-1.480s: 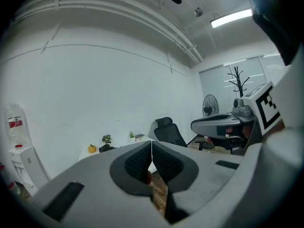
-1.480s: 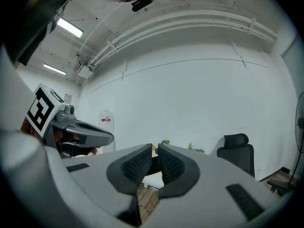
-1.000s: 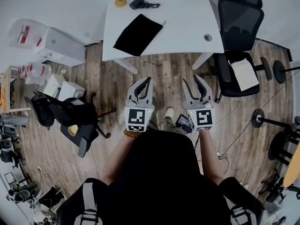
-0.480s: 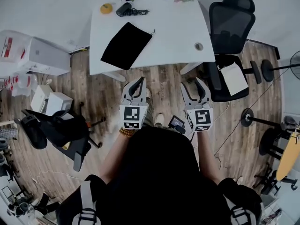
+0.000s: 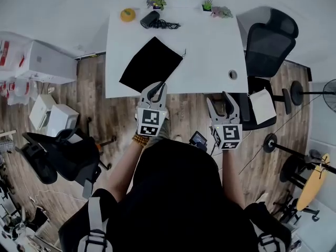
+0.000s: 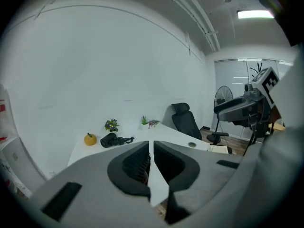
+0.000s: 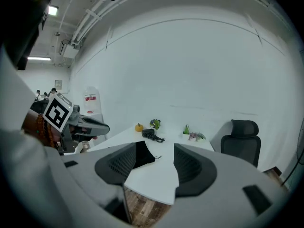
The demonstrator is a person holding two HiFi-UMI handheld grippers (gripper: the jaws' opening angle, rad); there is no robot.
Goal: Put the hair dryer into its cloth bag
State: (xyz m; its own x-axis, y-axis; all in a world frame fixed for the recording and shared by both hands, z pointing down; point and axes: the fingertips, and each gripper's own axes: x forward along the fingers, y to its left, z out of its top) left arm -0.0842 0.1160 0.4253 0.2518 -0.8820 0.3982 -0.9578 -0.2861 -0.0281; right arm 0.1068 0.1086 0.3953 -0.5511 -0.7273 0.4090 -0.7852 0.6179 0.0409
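Observation:
The black cloth bag (image 5: pixel 151 63) lies flat on the white table (image 5: pixel 210 46), near its front edge. Behind it, at the far edge, the black hair dryer (image 5: pixel 150 19) rests with its cord (image 5: pixel 169 24) bunched beside it. My left gripper (image 5: pixel 156 86) is shut and empty, its tips over the table's front edge just short of the bag. To its right, my right gripper (image 5: pixel 219 98) hangs in front of the table edge, its jaws opening with nothing between them. The right gripper view shows the bag (image 7: pixel 142 154) and the dryer (image 7: pixel 148 134) beyond the right gripper (image 7: pixel 153 175).
An orange pumpkin-like thing (image 5: pixel 127 15) and two small plants (image 5: pixel 156 2) (image 5: pixel 208 4) stand along the table's far edge. A black office chair (image 5: pixel 270 41) stands at the table's right end, another chair (image 5: pixel 68 154) on the floor at the left. White boxes (image 5: pixel 50 114) sit against the left wall.
The person has stepped up to the table, bringing both grippers forward. The left gripper's tips now reach the table's front edge. The right jaws have spread wider.

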